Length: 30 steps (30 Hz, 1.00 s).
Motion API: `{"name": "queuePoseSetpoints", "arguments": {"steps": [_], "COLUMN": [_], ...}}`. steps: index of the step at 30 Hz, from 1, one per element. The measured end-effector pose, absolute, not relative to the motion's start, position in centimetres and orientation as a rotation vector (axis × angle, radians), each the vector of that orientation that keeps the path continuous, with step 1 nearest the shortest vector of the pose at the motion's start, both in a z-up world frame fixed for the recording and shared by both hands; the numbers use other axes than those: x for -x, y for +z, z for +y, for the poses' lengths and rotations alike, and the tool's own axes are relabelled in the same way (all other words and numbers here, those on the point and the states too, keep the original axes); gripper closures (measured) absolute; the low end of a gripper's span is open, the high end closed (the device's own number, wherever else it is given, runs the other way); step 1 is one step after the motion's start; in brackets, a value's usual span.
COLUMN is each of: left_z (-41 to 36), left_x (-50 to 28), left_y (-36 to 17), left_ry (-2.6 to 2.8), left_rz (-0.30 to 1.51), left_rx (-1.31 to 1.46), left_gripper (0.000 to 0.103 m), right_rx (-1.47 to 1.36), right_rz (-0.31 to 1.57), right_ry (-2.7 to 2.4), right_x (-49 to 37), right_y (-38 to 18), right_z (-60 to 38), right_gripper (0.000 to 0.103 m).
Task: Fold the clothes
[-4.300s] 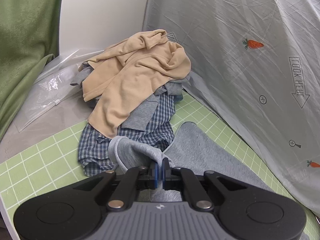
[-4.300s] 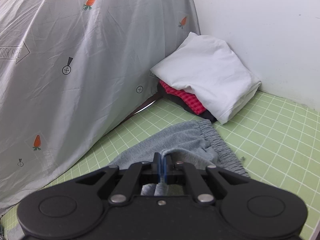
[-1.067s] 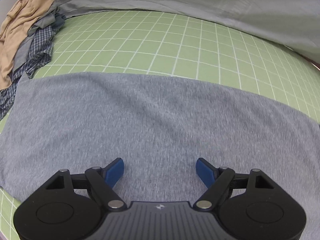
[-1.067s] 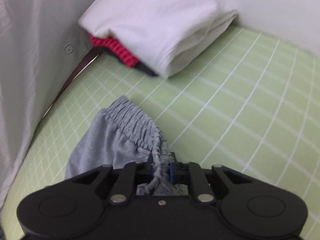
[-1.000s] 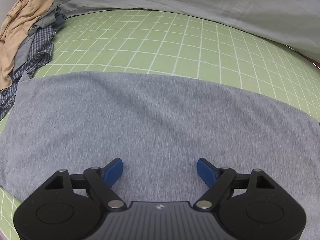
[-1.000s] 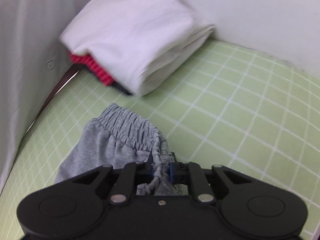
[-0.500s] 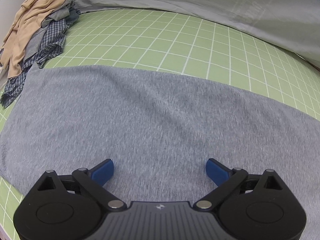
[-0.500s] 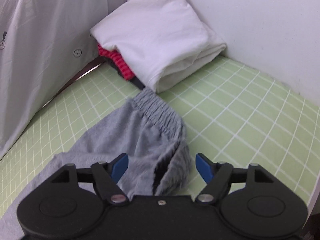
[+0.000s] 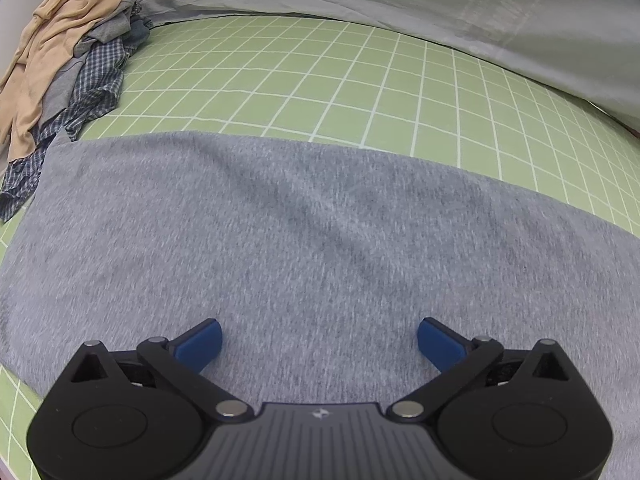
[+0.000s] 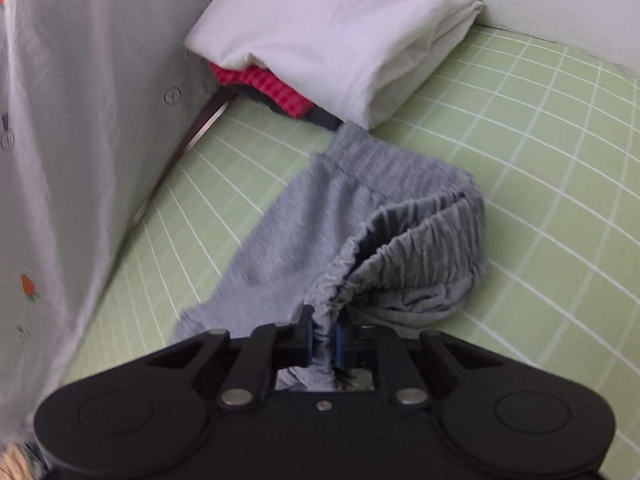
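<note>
In the left wrist view, the left tool (image 9: 318, 340) is held wide open above the grey sweatpants (image 9: 304, 248), with nothing between its blue pads (image 9: 200, 342); the leg cloth is spread flat across the green grid mat (image 9: 360, 80) on the worktop. An unfolded heap, topped by a beige garment (image 9: 52, 40) over a blue checked shirt (image 9: 92, 92), is seen at the far left, touching the hem end of the pants, and a grey carrot-print sheet (image 9: 440, 4) runs along the back. In the right wrist view, the right tool (image 10: 323, 340) is closing on the gathered elastic waistband (image 10: 404, 236), which is pinched between its jaws and lifted into a loose loop. A folded white garment (image 10: 340, 28) is stacked over a red checked one (image 10: 272, 88) just beyond. The knit is judged soft, light and limp, likely to sag and stretch, so the thicker waistband and the hem corners are thought the surest places to be gripped.
</note>
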State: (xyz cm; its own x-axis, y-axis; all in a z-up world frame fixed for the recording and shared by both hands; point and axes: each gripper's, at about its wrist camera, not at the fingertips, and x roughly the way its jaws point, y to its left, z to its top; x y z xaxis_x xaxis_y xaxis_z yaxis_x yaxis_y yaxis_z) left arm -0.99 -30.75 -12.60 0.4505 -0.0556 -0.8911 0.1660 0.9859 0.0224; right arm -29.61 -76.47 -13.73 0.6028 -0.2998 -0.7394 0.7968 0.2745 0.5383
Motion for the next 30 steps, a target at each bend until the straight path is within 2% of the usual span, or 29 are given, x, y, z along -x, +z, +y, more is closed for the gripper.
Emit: {"name": "queuePoseSetpoints", "arguments": {"steps": [1, 2, 3, 5, 7, 11, 15, 21, 23, 25, 26, 27, 30], "left_z": [-30.8, -30.8, -30.9, -30.9, -30.9, -31.0, -31.0, -31.0, -31.0, -31.0, -31.0, -31.0, -31.0], "left_x": [1.0, 1.0, 0.9, 0.9, 0.9, 0.9, 0.9, 0.7, 0.8, 0.9, 0.9, 0.9, 1.1], "left_y": [-12.6, -12.6, -12.6, -12.6, -12.6, -12.5, -12.5, -12.5, -12.5, -12.5, -12.5, -12.5, -12.5], "left_ry": [-0.139, -0.139, -0.139, -0.138, -0.137, -0.132, -0.130, -0.130, -0.129, -0.126, -0.125, -0.126, -0.127], "left_rz": [1.095, 1.094, 1.094, 1.091, 1.089, 1.089, 1.091, 1.101, 1.099, 1.096, 1.095, 1.094, 1.087], "left_rx": [-0.112, -0.112, -0.112, -0.111, -0.109, -0.107, -0.106, -0.107, -0.106, -0.104, -0.103, -0.103, -0.102], "left_gripper": [0.000, 0.000, 0.000, 0.000, 0.000, 0.000, 0.000, 0.000, 0.000, 0.000, 0.000, 0.000, 0.000], "right_rx": [-1.103, -1.149, -1.156, -1.158, -1.101, -0.983, -0.919, -0.956, -0.925, -0.904, -0.887, -0.869, -0.825], "right_rz": [0.483, 0.406, 0.360, 0.271, 0.260, 0.381, 0.532, 0.596, 0.589, 0.581, 0.559, 0.536, 0.467], "right_ry": [-0.769, -0.805, -0.863, -0.982, -0.985, -0.972, -1.045, -1.101, -1.082, -1.052, -1.055, -1.060, -1.095], "right_x": [29.4, 29.4, 29.5, 29.8, 30.1, 30.8, 31.5, 31.6, 31.3, 30.9, 31.1, 31.4, 32.4], "right_y": [-13.6, -13.3, -12.7, -11.5, -10.7, -11.3, -13.7, -17.0, -17.0, -17.0, -16.5, -15.9, -14.3], "right_z": [-77.8, -78.9, -79.5, -80.6, -80.9, -79.9, -78.0, -78.5, -79.0, -79.5, -79.5, -79.4, -79.4], "right_gripper": [0.092, 0.086, 0.066, 0.043, 0.043, 0.043, 0.030, 0.025, 0.028, 0.058, 0.077, 0.090, 0.091]}}
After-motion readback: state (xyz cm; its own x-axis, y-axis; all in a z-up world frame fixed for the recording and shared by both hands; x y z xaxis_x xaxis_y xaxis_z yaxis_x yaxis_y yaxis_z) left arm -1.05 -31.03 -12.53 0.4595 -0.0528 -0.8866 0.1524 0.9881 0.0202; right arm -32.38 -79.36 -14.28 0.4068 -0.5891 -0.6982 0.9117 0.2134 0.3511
